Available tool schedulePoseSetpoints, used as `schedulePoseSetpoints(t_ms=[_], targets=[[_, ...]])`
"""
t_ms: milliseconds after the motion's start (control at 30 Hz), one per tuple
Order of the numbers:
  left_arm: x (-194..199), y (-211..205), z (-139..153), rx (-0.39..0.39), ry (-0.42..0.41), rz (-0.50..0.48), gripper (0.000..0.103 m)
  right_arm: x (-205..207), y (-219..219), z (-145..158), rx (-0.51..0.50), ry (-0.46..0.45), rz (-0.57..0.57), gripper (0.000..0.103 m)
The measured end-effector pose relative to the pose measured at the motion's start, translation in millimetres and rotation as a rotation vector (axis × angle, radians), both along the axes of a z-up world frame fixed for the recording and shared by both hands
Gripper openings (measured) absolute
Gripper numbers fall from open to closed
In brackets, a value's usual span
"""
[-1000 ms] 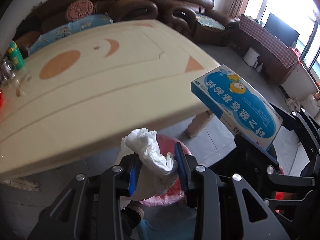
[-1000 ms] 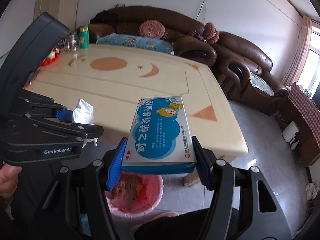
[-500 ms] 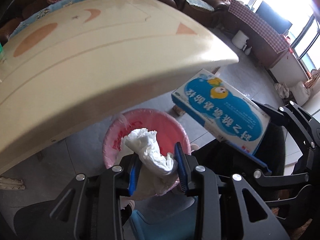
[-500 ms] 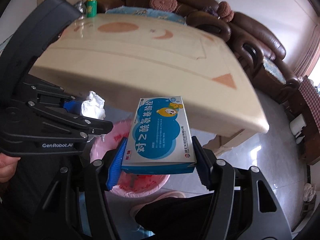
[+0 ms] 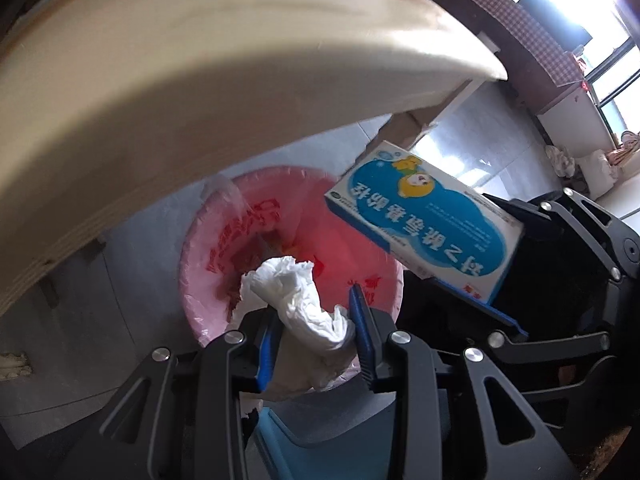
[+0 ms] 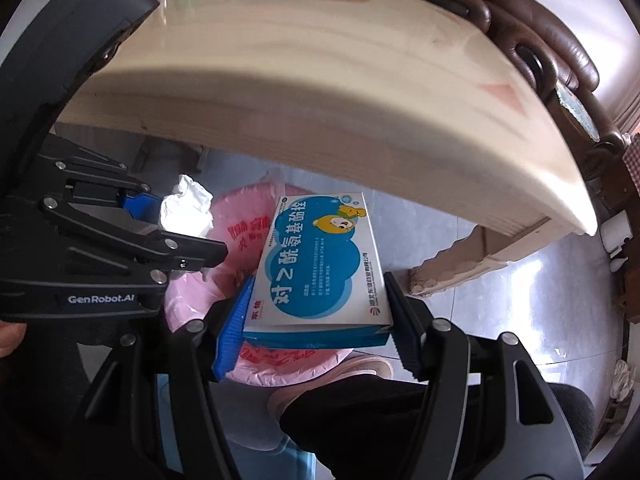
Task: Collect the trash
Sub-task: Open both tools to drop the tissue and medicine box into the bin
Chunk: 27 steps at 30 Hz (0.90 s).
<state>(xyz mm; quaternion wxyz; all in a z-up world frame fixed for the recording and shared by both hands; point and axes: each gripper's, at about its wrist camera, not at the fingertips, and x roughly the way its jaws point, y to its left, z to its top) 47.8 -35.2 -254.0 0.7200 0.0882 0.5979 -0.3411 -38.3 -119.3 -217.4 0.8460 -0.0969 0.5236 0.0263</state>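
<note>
My left gripper (image 5: 316, 332) is shut on a crumpled white tissue (image 5: 294, 300) and holds it over the pink-lined trash bin (image 5: 224, 248) on the floor. My right gripper (image 6: 318, 320) is shut on a blue and white medicine box (image 6: 320, 264), held above the same bin (image 6: 240, 232). The box also shows in the left wrist view (image 5: 424, 224), at the bin's right rim. The tissue also shows in the right wrist view (image 6: 186, 206), with the left gripper (image 6: 160, 220) at the bin's left rim.
The light wooden table (image 5: 200, 60) overhangs the bin; its edge (image 6: 320, 120) is close above both grippers. A table leg (image 6: 452, 268) stands right of the bin. The person's leg and pink shoe (image 6: 340, 384) are below. Brown sofas (image 6: 552, 52) lie beyond.
Both grippers have dropped from table height to below the table edge and moved in over the bin, still holding the tissue and the box.
</note>
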Motion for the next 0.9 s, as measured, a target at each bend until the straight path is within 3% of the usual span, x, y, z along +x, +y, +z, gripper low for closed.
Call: schedulePoseSetpoints(t_ms=[467, 600, 633, 733, 800, 900], targets=[[27.8, -3.3, -69.9, 0.081, 0.106, 0.003, 0.035, 21.0, 9.8, -71.8, -0.018, 0.131, 0.06, 0.061], [29.1, -6.5, -78.3, 0.131, 0.079, 0.013, 0.047, 27.7, 14.8, -85.9, 0.011, 0.163, 0.084, 0.062], [28.4, -7.1, -79.0, 0.131, 0.079, 0.009, 0.054, 28.4, 16.0, -87.4, 0.01, 0.162, 0.088, 0.062], [26.3, -8.7, -76.6, 0.129, 0.052, -0.002, 0.063, 27.5, 19.3, -89.9, 0.007, 0.157, 0.103, 0.062], [26.8, -9.4, -74.9, 0.13, 0.047, -0.005, 0.071, 27.6, 19.2, -89.9, 0.014, 0.154, 0.102, 0.069], [28.4, -8.0, -75.6, 0.139, 0.04, 0.002, 0.074, 29.6, 16.7, -89.1, 0.007, 0.146, 0.092, 0.073]])
